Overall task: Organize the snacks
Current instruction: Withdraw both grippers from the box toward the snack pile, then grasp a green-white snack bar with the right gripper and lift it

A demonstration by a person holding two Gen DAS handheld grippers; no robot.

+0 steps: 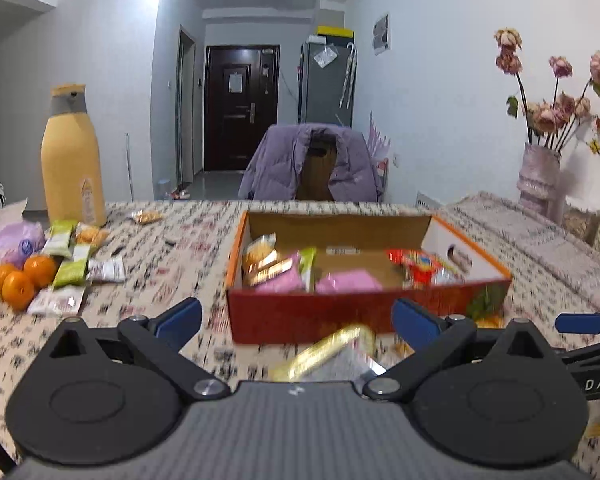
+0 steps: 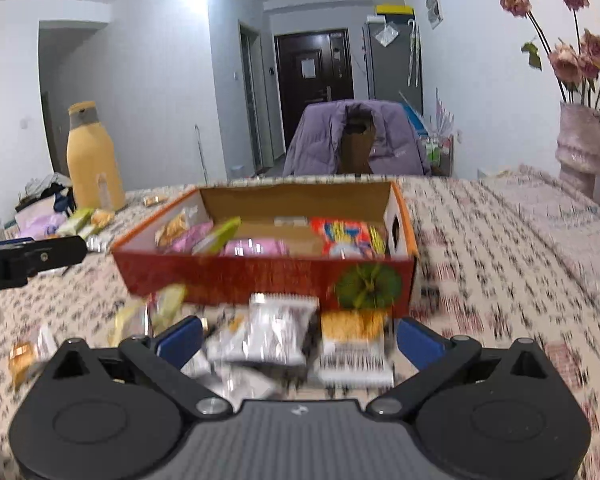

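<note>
Both the left hand-held gripper (image 1: 296, 320) and right hand-held gripper (image 2: 298, 338) stood wide open, empty. Loose snack packets (image 2: 276, 332) lay on the table (image 2: 500, 240) before the red box (image 2: 260, 276). Packets judged light, crinkly, slippery; pinch across a sealed edge.

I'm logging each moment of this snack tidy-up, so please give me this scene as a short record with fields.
container: open red cardboard box on the patterned tablecloth
in box: pink packets, red packet, other snacks
left gripper: open, gold-edged packet lying between its fingers, in front of the box
right gripper: open over white packet and orange packet
loose on table, left: green packets, three oranges
also on table: yellow bottle, vase of dried roses
</note>
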